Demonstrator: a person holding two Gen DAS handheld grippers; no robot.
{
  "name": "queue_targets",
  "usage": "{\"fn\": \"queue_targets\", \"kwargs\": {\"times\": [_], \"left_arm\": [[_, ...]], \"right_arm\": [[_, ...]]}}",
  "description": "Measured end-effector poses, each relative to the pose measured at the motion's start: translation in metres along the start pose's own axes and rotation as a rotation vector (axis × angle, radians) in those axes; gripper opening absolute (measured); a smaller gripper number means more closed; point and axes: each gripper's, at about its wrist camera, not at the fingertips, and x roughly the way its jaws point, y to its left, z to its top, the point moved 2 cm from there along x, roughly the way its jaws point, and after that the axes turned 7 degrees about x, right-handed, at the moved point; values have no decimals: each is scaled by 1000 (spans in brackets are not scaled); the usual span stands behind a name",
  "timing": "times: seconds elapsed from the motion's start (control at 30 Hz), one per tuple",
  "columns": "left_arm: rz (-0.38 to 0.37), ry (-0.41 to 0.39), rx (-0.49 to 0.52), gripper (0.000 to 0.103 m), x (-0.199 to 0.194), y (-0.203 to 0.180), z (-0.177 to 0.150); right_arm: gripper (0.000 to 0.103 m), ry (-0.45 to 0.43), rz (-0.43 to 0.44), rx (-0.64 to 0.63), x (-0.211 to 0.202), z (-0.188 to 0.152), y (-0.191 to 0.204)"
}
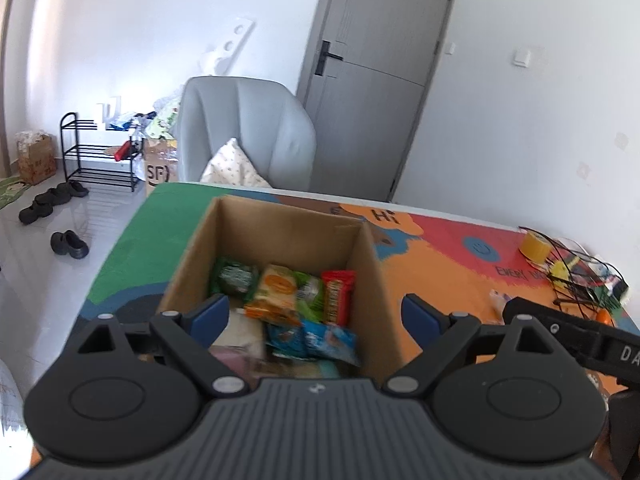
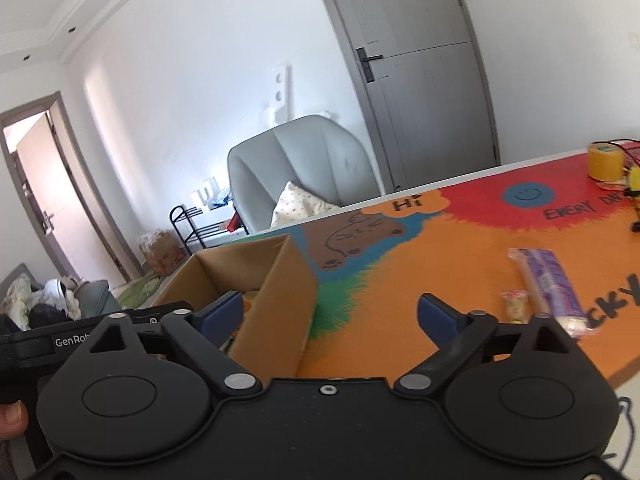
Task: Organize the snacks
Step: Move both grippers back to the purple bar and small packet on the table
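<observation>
While we hover our left tongs (image 1: pixel 316 314) over the cardboard box (image 1: pixel 372 280), they're spread wide with nothing between the blue pads (image 1: pixel 210 314), one pad dipping inside the box's left wall and the other sitting out past its right wall. The box sits on the desk (image 1: pixel 440 264) with its colourful cartoon mat, and it's already got a pile of snacks in it: a green packet (image 1: pixel 234 276) at the back left, an orange-and-yellow packet (image 1: pixel 276 292) in the middle, a red bar (image 1: pixel 336 296) standing beside it, and a blue packet (image 1: pixel 328 338) nearer us, plus something pale underneath that's too blurry for us to name. Our right tongs (image 2: pixel 332 314) are also released and empty, hanging above the orange part of the desk (image 2: pixel 400 300) just right of the cardboard box (image 2: pixel 280 304). Still out on the desk, well apart from the box, are a long purple-wrapped snack (image 2: pixel 548 284) and a small snack packet (image 2: pixel 515 306) just beside it on its left, looks like a little candy or cracker but the view's kinda smeared. A roll of yellow tape (image 2: pixel 606 160) sits at the far right of the desk next to a wire basket (image 1: pixel 580 268). Behind the desk there's a grey armchair (image 1: pixel 248 128) with a patterned cushion (image 1: pixel 236 164), and a grey door (image 1: pixel 376 80).
</observation>
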Motion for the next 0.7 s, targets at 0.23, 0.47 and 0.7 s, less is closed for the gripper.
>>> {"fn": "queue_targets", "kwargs": {"times": [0.23, 0.47, 0.7], "left_arm": [[-63, 9, 14, 93, 2, -40, -2], [-102, 36, 53, 93, 12, -79, -7], [-138, 63, 87, 93, 24, -117, -10]], "right_arm": [[103, -43, -32, 65, -26, 5, -37], [103, -72, -68, 115, -46, 8, -75], [103, -79, -93, 157, -53, 7, -109]]}}
